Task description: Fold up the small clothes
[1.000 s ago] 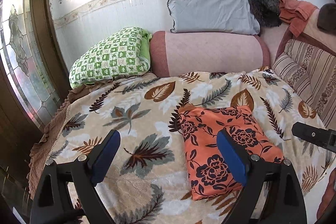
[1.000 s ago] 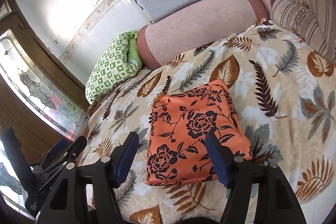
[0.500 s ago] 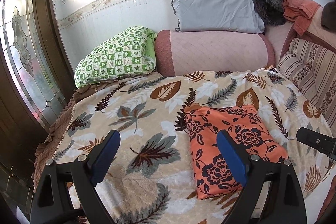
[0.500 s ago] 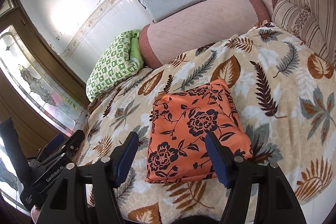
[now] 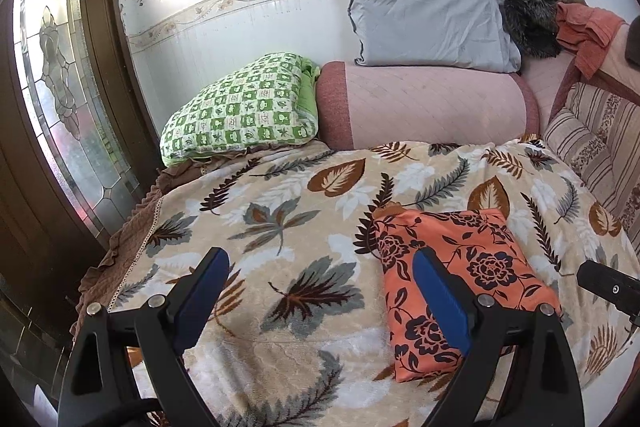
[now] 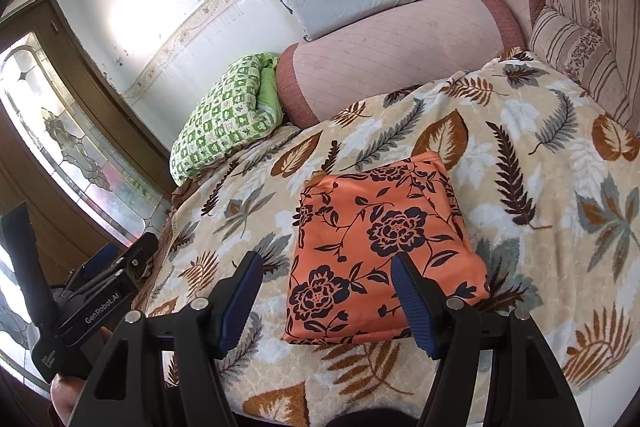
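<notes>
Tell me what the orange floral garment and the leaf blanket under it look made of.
Orange floral garment: thin, smooth woven or knit fabric, slight sheen, crisp folded edges; fibre unclear. Leaf blanket: plush fleece-like pile, matte and fuzzy, with embossed texture showing in the pale areas.

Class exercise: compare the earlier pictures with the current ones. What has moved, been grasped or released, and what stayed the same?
Nothing was grasped or released. The folded orange floral garment lies where it did on the leaf-patterned blanket. Both the left hand-held gripper and the right hand-held gripper stay open and empty above the bed; only the left view has drifted slightly. The pillows behind are unchanged.
</notes>
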